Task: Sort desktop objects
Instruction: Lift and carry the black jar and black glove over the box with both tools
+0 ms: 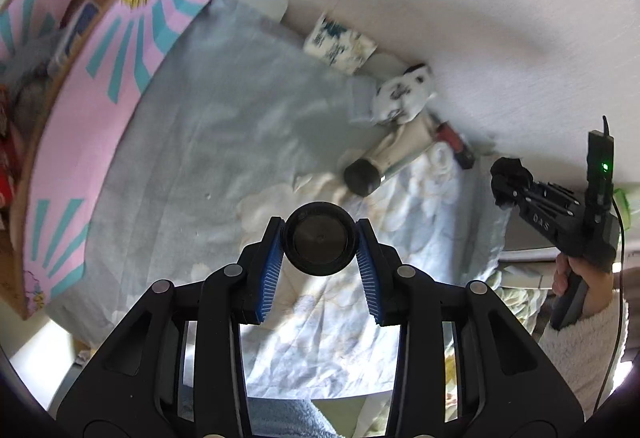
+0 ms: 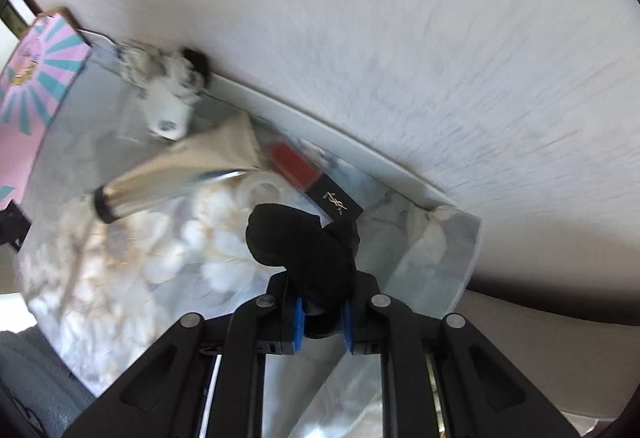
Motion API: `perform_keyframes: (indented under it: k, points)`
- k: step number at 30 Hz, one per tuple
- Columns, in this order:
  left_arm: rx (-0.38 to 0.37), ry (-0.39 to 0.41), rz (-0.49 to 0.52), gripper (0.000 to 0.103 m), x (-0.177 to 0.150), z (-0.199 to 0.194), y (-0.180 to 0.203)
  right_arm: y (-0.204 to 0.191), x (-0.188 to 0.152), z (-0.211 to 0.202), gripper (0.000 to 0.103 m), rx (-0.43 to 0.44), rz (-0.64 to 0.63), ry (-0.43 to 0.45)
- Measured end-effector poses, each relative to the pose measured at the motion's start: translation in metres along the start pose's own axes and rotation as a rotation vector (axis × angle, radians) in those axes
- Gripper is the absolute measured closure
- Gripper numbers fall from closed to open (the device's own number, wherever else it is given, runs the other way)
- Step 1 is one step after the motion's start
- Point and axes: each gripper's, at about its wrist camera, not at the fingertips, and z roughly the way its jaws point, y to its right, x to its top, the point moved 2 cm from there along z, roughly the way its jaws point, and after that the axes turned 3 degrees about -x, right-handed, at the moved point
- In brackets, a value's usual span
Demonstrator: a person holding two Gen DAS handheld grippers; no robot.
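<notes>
Left wrist view: left gripper (image 1: 320, 243) pinches a round black jar lid (image 1: 319, 238) above the pale floral cloth (image 1: 200, 142). Right gripper (image 2: 323, 312) clamps a black crumpled fabric piece (image 2: 300, 246). Both look mid-carry; next, probably the pink cardboard box (image 1: 120, 78).

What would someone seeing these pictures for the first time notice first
Most striking is the round black jar clamped between the blue pads of the left gripper, held above the pale floral cloth. Next, the right gripper is shut on a lumpy black object near the wall. At far left stands a pink box with teal rays.
</notes>
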Motion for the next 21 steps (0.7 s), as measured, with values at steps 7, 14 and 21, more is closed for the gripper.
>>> perform_keyframes:
  k: [7,14,21]
  points:
    - [-0.031,0.061,0.006,0.07,0.018,-0.033,-0.005,-0.028,0.021,-0.058,0.089,0.076,-0.002,0.046]
    - [-0.035,0.123,-0.014,0.07,0.033,-0.068,-0.029,-0.095,0.064,-0.101,0.089,0.142,-0.085,0.129]
    - [-0.015,0.214,-0.085,0.07,0.051,-0.111,-0.075,-0.178,0.112,-0.133,0.089,0.204,-0.233,0.188]
